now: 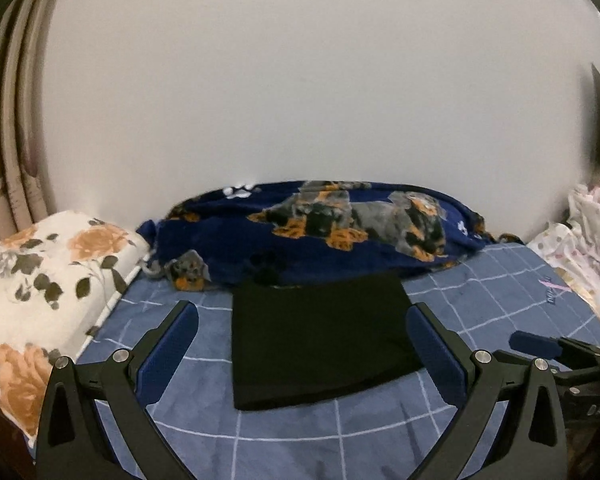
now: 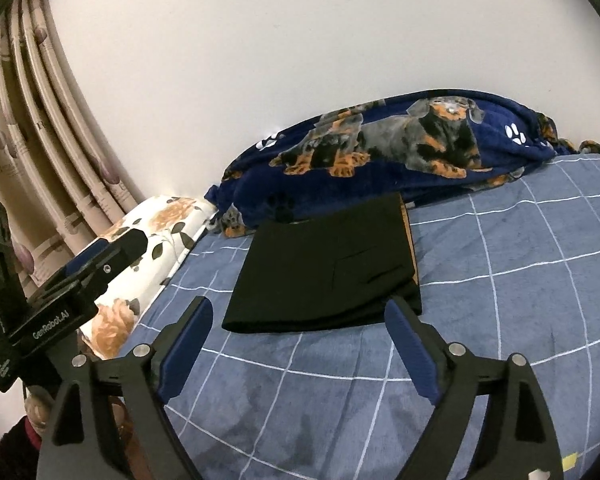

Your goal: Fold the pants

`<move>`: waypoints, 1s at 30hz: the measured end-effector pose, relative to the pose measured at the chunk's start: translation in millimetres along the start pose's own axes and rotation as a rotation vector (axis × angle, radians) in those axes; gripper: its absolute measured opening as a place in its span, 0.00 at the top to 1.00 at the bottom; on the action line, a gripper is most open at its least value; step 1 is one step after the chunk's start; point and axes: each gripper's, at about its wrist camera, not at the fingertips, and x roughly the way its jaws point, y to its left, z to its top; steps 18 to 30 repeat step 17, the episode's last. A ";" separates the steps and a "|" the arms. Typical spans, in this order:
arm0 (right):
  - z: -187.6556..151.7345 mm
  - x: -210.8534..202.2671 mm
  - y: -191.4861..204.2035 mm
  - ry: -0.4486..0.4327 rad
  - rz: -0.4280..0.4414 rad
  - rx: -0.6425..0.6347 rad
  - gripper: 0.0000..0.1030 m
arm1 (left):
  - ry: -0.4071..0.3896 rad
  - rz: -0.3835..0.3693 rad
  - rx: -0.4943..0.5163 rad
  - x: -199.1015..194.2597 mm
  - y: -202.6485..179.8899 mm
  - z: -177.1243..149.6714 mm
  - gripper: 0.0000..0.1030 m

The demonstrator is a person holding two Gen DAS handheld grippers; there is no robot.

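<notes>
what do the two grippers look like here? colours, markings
Both match: black angular frames with silver round bolts, and long blue ribbed pads lining the jaws. Left gripper, right gripper. Seen from the right wrist, the left unit's black body carries white "GenRobot.AI" lettering. The right unit's body shows partial white letters, "DAS". No cables or sleeves visible.

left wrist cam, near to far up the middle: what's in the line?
Left gripper, jaws open → blue checked bedsheet → folded black pants → navy dog-print blanket → white wall.
</notes>
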 end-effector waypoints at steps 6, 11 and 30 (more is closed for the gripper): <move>-3.9 -2.0 -2.5 0.003 -0.004 0.009 0.13 | 0.009 -0.013 -0.037 -1.7 -0.7 -7.6 0.00; -7.7 -2.6 -3.5 0.006 -0.011 0.015 0.13 | -0.040 0.041 -0.013 -5.3 -5.5 -16.5 0.00; -8.4 -2.8 -0.3 -0.007 -0.064 0.000 0.11 | -0.003 0.038 -0.025 0.1 -5.5 -16.7 0.00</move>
